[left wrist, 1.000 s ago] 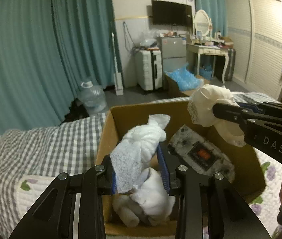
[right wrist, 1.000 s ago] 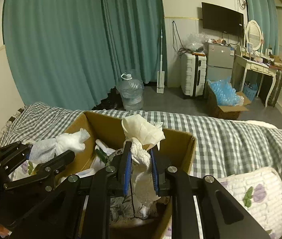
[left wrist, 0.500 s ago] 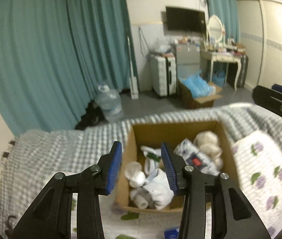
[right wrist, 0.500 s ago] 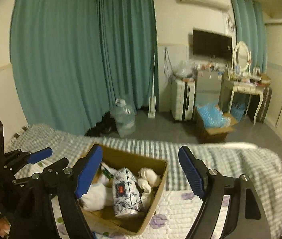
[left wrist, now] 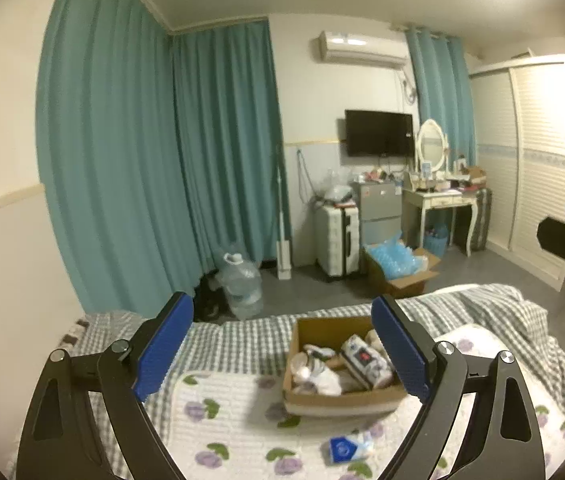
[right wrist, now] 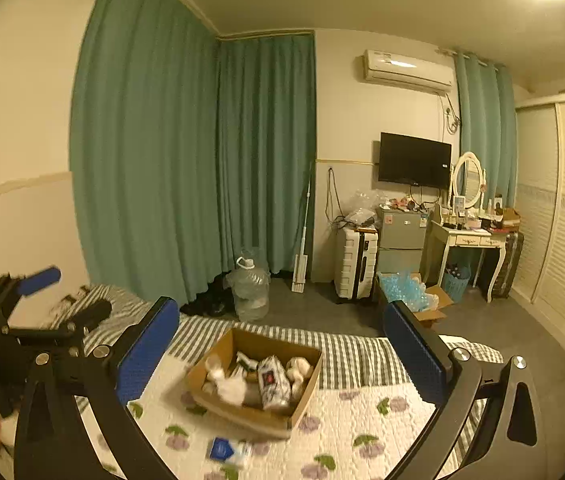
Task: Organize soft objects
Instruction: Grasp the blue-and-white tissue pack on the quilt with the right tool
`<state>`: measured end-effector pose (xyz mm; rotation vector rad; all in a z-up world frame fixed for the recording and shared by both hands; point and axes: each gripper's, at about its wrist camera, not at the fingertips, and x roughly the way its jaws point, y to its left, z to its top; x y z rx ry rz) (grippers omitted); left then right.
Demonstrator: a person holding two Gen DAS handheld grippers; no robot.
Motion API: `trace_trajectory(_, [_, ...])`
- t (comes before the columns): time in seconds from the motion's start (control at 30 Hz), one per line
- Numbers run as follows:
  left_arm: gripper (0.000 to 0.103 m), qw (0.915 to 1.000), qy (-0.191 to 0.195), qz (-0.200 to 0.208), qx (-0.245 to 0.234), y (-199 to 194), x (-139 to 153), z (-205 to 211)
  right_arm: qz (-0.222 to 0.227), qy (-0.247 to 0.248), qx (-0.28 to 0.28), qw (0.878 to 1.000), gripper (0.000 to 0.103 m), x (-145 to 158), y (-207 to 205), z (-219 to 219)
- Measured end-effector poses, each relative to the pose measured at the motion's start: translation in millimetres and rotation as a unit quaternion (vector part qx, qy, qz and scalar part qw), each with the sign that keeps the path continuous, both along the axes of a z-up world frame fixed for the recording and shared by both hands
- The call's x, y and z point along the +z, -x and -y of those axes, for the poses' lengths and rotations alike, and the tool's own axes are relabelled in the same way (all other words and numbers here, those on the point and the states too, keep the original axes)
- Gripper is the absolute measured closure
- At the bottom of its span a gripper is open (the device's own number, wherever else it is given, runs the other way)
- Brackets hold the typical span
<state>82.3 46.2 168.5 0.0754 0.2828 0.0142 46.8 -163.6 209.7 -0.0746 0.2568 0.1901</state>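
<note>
A cardboard box (left wrist: 306,400) stands on the bed and holds several soft things: white rolled cloths (left wrist: 322,376), a patterned tissue pack (left wrist: 364,362) and a cream cloth. It also shows in the right wrist view (right wrist: 226,398). My left gripper (left wrist: 282,344) is wide open and empty, raised well above and behind the box. My right gripper (right wrist: 282,348) is wide open and empty, also high above the box. The left gripper shows at the left of the right wrist view (right wrist: 38,280).
A small blue-and-white packet (left wrist: 346,446) lies on the flowered quilt (left wrist: 222,432) in front of the box. Beyond the bed: a water jug (left wrist: 240,284), a suitcase (left wrist: 338,236), a box of blue bags (left wrist: 398,268), a dressing table and teal curtains.
Both grippers let go of their cloths into the box, opened wide and pulled up and back. The box now looks small and far below.
</note>
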Motion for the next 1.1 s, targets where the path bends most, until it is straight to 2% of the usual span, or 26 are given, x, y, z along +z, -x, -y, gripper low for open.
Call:
trace_trajectory(0.13, [0.011,0.9999,0.009,-0.008,-0.01,25,-17,-13,-0.011,0.014,0.012,1.0,0.0,-28,31,-18])
trace_trajectory(0.3, [0.011,0.9997,0.002,-0.026,-0.001,34,-60,-34,-0.049,0.012,0.027,0.998,0.0,-94,24,-40])
trace_trajectory(0.47, [0.011,0.9975,0.018,-0.067,0.018,11,-121,-52,-0.123,0.011,0.055,0.991,0.0,-171,-18,-67])
trace_trajectory(0.63, [0.011,0.9917,0.027,-0.123,0.027,-30,-188,-62,-0.153,0.044,0.054,0.986,0.0,-230,-61,-91])
trace_trajectory(0.77, [0.011,0.988,0.013,-0.151,0.029,-52,-231,-61,-0.18,0.055,0.05,0.981,0.0,-280,-98,-99])
trace_trajectory(0.87, [0.011,0.9848,0.017,-0.171,0.026,-65,-256,-65,-0.203,0.049,0.051,0.977,0.0,-317,-119,-97])
trace_trajectory(1.1, [0.011,0.9784,0.015,-0.205,0.017,-86,-296,-67,-0.253,0.062,0.056,0.964,0.0,-374,-147,-95])
